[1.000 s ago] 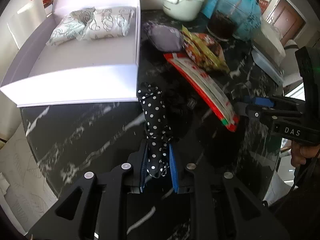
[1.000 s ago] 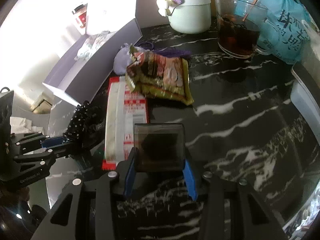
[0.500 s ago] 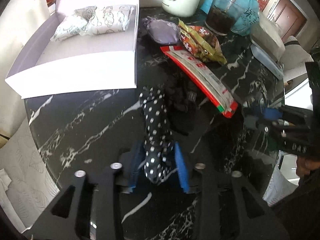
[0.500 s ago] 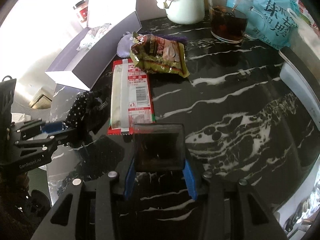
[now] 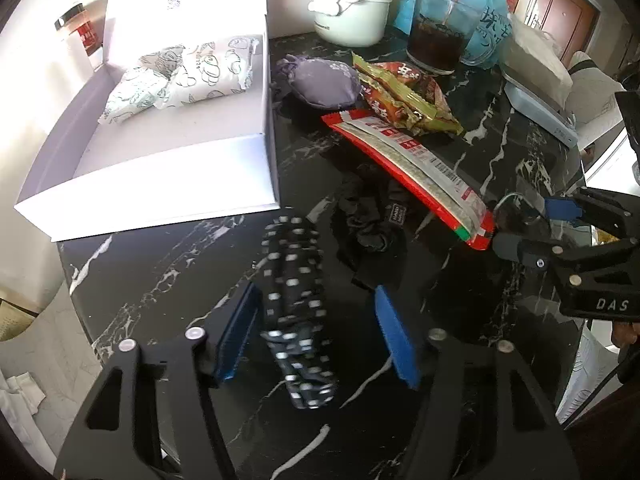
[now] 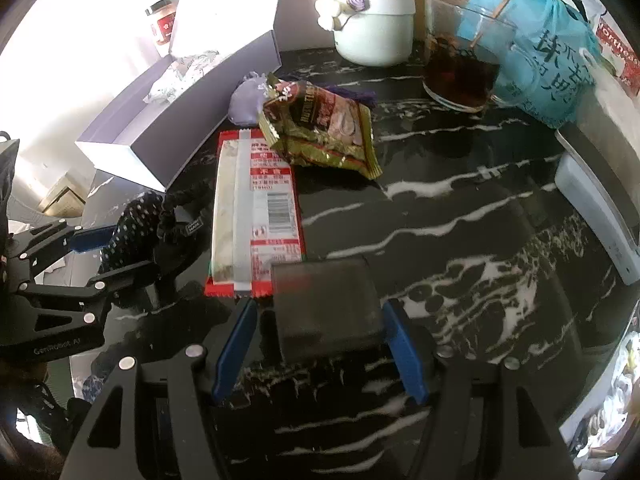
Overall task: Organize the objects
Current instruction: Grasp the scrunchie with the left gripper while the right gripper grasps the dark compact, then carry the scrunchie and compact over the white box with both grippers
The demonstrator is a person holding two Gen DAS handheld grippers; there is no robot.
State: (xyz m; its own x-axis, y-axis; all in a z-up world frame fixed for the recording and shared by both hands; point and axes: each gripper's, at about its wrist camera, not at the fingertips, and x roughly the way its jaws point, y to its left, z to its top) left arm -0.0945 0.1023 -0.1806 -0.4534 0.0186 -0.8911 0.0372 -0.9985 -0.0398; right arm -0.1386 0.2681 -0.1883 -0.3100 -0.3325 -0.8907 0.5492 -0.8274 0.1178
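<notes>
White box (image 5: pixel 168 184) holds printed packets (image 5: pixel 180 76).

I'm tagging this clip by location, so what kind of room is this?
Probably a home kitchen or dining corner: a black marble table holds a small white cooker, a glass of dark drink and snack packets.

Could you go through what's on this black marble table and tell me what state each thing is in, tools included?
Left tool: open, jaws just widened, polka-dot fabric roll between them.
Black polka-dot fabric roll: lying loose, untouched by the pads.
Right tool: open, jaws just widened around the dark box.
Dark translucent square box: released, on the table.
White cardboard box: open, holding a patterned packet.
Glass mug: upright, part-filled with dark drink.
</notes>
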